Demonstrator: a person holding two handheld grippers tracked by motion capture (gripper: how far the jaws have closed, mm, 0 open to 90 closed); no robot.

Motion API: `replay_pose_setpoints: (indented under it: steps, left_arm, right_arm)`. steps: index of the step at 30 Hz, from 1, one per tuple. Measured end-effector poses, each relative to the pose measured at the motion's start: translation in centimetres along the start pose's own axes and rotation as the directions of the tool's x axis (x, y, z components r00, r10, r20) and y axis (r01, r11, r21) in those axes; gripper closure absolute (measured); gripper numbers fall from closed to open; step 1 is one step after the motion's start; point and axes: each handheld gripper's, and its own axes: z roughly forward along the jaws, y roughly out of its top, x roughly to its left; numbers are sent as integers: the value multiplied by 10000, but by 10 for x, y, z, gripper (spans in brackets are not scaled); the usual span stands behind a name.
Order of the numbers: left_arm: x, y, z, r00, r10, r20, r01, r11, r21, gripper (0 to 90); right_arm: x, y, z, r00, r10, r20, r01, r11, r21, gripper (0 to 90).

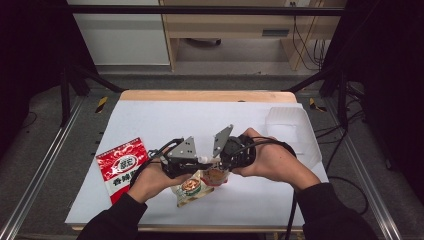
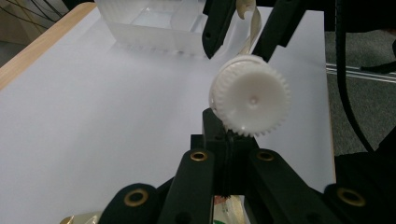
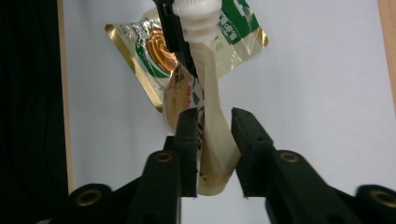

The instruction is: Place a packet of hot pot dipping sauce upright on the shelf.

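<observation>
Left gripper (image 2: 229, 140) jaws fully closed on the neck of a spouted pouch (image 3: 212, 140), just under its white ribbed cap (image 2: 250, 95). Right gripper (image 3: 215, 126) jaws straddle the pouch body, narrow gap left, pads apparently not pressing. Pouch held above the table's (image 1: 200, 120) near edge. Second pouch (image 3: 149, 51) lies flat beneath; red packet (image 1: 121, 167) near the left edge; clear box (image 1: 290, 127) by the far right corner.

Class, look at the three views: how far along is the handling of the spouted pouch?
Done: the left gripper is shut on the spouted pouch just under its white cap, holding it off the table. In hand: the right gripper has its jaws flanking the pouch's lower end; whether they press is unclear. Left, probably: the second pouch and red packet lie on the sheet, and the clear box looks empty.
</observation>
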Motion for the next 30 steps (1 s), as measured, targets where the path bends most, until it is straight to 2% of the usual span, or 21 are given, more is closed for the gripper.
replay_pose_setpoints:
  steps: [10, 16, 17, 19, 22, 24, 26, 30]
  left_arm:
    - [0, 0, 1, 10000, -62, -20, 62, 10000, -12, 900]
    - [1, -2, 2, 9994, -354, -20, 353, 9991, -253, 891]
    - [1, -3, 3, 9985, -542, 20, 542, 9978, -392, 872]
    - [2, -3, 3, 9983, -580, -115, 575, 9976, -391, 790]
    - [4, -7, 4, 9941, -1027, -355, 1002, 9928, -659, 508]
    - [3, -10, 2, 9923, -1132, -512, 1086, 9905, -847, 387]
    - [3, -14, 0, 9895, -1294, -642, 1229, 9877, -968, 282]
    - [1, -23, -6, 9839, -1491, -987, 1390, 9850, -1027, 177]
  right_arm:
    - [0, 1, 2, 10000, 37, -69, -35, 9996, 286, 838]
    - [-1, 1, 0, 9998, 187, -111, -184, 9996, 234, 871]
    - [-1, 1, 0, 9998, 198, -89, -196, 9996, 195, 874]
    - [-3, 0, -1, 9994, 295, -180, -292, 9995, 143, 878]
    - [-6, -4, -1, 9990, 364, -247, -359, 9991, 217, 880]
    - [-9, -8, -2, 9987, 483, -191, -480, 9987, 174, 881]
    - [-12, -11, -5, 9983, 567, -144, -566, 9983, 98, 881]
    - [-19, -19, -13, 9976, 689, -2, -689, 9976, -64, 882]
